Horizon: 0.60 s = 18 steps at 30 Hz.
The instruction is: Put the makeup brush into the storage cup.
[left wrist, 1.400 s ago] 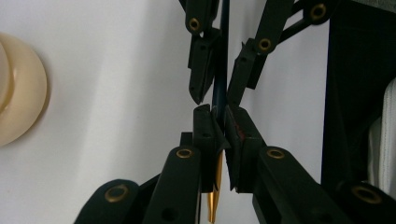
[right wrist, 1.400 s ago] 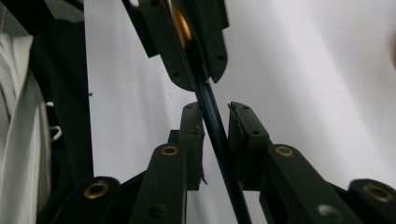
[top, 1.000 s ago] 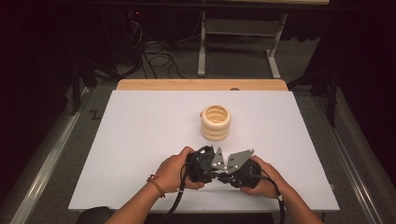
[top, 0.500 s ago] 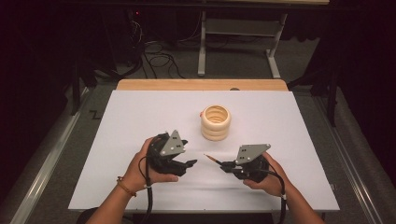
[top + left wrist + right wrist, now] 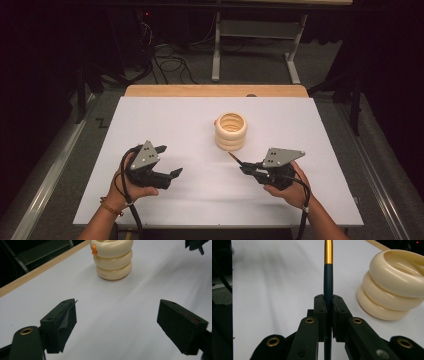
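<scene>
Right gripper [image 5: 328, 312] pinching a dark pen [image 5: 328, 282] with gold band, probably a brush, tip toward the cream ring stack [image 5: 231, 131] mid-table [image 5: 165, 120], nearer far edge; left gripper [image 5: 168, 161] just opened, jaws spread, nothing between, near front-left corner

room: dark | floor [image 5: 165, 70]: grey, cables [image 5: 170, 55] | table [image 5: 165, 125]: white top, wooden far edge | metal frame [image 5: 250, 37] behind

small dark print on the cream ringed holder [image 5: 113, 263] is too blurred to read.
</scene>
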Motion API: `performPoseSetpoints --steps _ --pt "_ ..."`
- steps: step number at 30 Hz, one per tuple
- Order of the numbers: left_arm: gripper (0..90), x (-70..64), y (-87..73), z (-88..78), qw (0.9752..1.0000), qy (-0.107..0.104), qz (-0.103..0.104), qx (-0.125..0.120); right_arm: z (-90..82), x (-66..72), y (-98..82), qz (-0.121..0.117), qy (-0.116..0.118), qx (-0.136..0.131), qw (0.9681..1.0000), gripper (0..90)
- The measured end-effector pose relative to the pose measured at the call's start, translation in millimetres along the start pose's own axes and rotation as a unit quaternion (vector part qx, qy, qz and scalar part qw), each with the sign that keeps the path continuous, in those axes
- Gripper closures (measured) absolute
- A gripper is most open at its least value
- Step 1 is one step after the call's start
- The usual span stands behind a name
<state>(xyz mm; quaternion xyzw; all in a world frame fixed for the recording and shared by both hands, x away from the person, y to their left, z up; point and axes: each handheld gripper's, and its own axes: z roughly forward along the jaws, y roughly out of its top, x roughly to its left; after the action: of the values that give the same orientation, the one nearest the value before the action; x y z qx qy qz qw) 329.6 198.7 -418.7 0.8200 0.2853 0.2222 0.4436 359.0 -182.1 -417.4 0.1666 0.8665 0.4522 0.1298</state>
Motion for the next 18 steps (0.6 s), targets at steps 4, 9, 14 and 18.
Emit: performPoseSetpoints --steps 4,9,14,18 --pt "17.3 2.7 -15.1 -1.6 1.0 0.002 -0.004 0.005 -1.6 -2.7 -0.8 0.009 -0.01 -0.01 0.9999 85.1" --pt "17.5 1.2 -30.5 -1.7 0.9997 0.003 -0.004 0.026 -3.3 -6.7 -2.2 0.021 -0.023 -0.019 0.9993 85.1" --pt "16.9 1.0 -47.6 -3.0 0.9992 0.009 -0.023 0.033 -5.8 -10.8 -2.5 0.038 -0.036 -0.034 0.9981 85.0" --pt "16.9 2.5 -59.0 -4.5 0.9987 0.015 -0.039 0.029 -7.0 -13.6 -2.4 0.037 -0.04 -0.039 0.9978 85.1"
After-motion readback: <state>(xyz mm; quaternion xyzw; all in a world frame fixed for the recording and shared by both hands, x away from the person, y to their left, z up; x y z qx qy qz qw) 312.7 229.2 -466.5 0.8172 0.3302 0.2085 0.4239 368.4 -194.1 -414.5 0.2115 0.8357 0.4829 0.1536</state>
